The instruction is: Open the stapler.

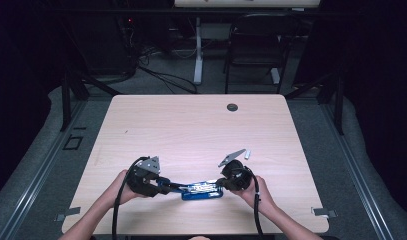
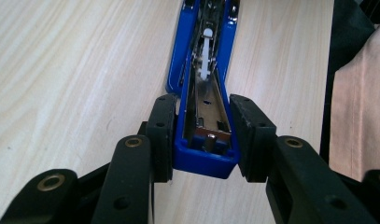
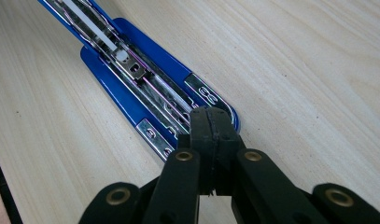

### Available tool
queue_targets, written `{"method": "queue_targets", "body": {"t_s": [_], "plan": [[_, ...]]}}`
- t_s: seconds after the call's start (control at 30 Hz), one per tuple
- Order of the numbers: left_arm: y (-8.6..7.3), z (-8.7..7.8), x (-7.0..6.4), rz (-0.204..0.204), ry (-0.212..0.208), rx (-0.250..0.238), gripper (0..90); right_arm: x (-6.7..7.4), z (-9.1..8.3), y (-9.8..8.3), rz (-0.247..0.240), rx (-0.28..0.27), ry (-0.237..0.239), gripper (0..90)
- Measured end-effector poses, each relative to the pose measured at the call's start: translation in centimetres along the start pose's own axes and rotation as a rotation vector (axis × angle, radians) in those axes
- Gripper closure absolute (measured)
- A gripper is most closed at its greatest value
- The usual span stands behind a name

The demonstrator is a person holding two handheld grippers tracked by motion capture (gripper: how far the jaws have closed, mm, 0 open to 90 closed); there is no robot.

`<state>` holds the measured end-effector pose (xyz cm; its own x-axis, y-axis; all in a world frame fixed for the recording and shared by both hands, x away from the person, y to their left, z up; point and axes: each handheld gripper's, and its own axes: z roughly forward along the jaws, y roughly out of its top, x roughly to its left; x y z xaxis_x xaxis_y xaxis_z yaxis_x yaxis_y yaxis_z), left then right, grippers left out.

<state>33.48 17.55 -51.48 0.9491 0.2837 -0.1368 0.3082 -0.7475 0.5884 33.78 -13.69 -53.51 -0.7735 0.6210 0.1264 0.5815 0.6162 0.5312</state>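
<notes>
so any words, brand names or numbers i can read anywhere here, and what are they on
None can be read.
Blue stapler: no brand or number legible on its blue body or metal parts; the stamped shapes on its anvil plate are forming grooves, not letters.
Small metal strip on the table: too small to tell.
Both claws: no markings visible.

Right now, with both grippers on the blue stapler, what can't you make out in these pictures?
- Right gripper, right gripper view: jaws shut over the stapler tip; whether they press on it is hidden by the jaws.
- Small grey piece on the table, high view: too small to identify.
- Staples in the tray, left gripper view: too blurred to tell.
- Left gripper: its pads' contact with the stapler, unclear.
</notes>
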Motion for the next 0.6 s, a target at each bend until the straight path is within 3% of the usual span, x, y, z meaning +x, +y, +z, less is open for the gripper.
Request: {"method": "queue_targets", "body": {"t_s": [0.07, 0.1, 0.23, 0.6], "plan": [[-0.2, 0.2, 0.1, 0.007, 0.005, 0.041, 63.1, 0.0, 0.0, 0.0, -0.002, 0.002, -0.002, 90.0], [-0.7, 0.9, 0.1, 0.016, 0.03, 0.097, 63.1, 0.0, 0.0, 0.0, -0.002, 0.004, -0.001, 90.0], [-1.3, 1.3, 0.6, -0.009, 0.008, 0.089, 63.1, 0.0, 0.0, 0.0, -0.004, 0.002, 0.0, 90.0], [-1.9, 2.2, 1.2, -0.035, -0.007, 0.123, 62.3, 0.0, 0.0, 0.0, 0.002, 0.002, 0.001, 90.0]]}}
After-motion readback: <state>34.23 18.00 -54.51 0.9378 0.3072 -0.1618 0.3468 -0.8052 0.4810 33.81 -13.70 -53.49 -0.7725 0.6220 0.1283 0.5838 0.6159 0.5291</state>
